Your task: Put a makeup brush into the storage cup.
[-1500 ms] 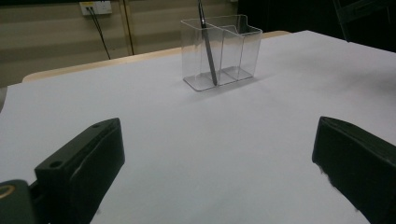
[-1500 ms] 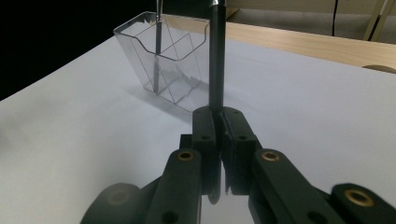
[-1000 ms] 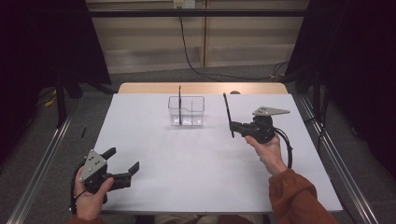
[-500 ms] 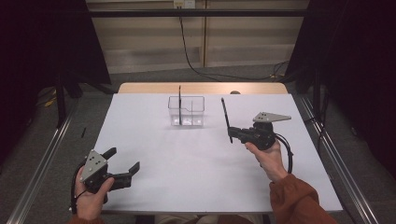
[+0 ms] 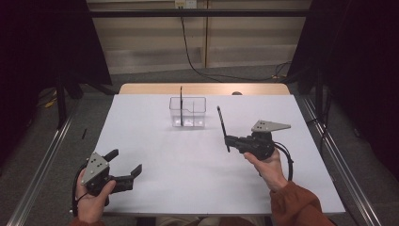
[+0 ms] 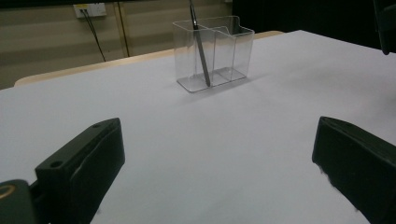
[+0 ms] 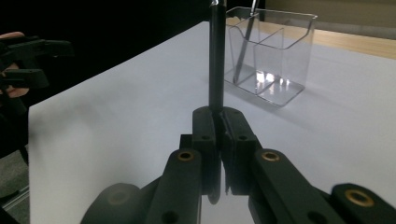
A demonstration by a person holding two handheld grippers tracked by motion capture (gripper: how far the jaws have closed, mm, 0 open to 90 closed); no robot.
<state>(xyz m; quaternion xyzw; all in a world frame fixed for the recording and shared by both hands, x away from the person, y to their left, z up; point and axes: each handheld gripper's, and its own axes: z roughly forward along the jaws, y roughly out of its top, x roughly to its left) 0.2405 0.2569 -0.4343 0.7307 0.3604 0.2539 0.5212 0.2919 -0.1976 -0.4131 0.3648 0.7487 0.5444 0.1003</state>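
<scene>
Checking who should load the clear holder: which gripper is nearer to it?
Right. The right gripper, shut on a black pen, hovers just beside the clear holder. The left gripper sits open at the table's near edge, much farther away.

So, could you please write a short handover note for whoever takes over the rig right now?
Right claw: shut on a black pen, held upright above the table, short of the holder.
Left claw: open, holding nothing, near the table's front left.
Holder: clear, two compartments, at the back centre; one pen already stands in its left compartment.
Left: probably bring the held pen over the holder and drop it in.
</scene>
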